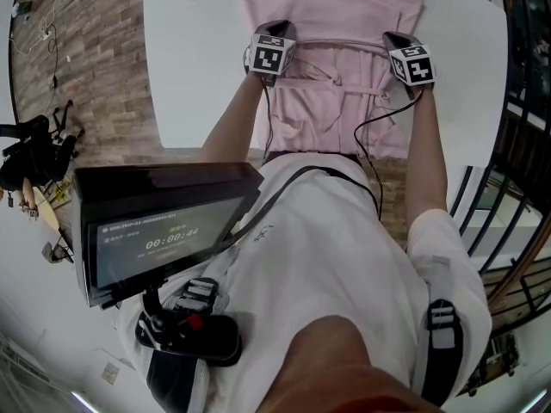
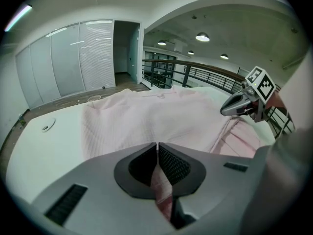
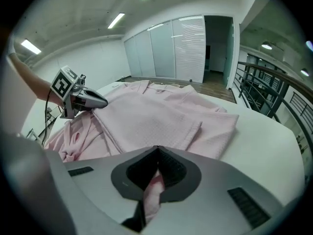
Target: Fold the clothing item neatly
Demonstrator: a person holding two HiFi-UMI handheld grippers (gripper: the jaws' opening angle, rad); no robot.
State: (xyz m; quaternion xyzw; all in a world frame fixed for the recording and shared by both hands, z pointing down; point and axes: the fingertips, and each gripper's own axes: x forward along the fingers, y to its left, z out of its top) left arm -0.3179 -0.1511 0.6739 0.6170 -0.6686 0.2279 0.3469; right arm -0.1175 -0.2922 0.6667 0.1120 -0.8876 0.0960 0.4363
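A pale pink garment point(image 1: 331, 50) lies spread on the white table point(image 1: 194, 67), with a tied belt point(image 1: 336, 82) across its near part. My left gripper point(image 1: 274, 34) is at the garment's left edge, shut on a pinch of pink cloth point(image 2: 161, 187). At the right edge my right gripper point(image 1: 398, 41) is likewise shut on a fold of the garment point(image 3: 152, 192). In the left gripper view the right gripper point(image 2: 244, 102) shows over the cloth, and in the right gripper view the left gripper point(image 3: 80, 99) shows the same way. A folded flap point(image 3: 146, 119) lies flat ahead.
The table's near edge point(image 1: 207, 144) ends just before the person's body. A dark screen point(image 1: 159, 231) hangs at the person's waist. A railing point(image 3: 274, 87) runs along the right side, and a small round mark point(image 2: 46, 127) sits on the table's left part.
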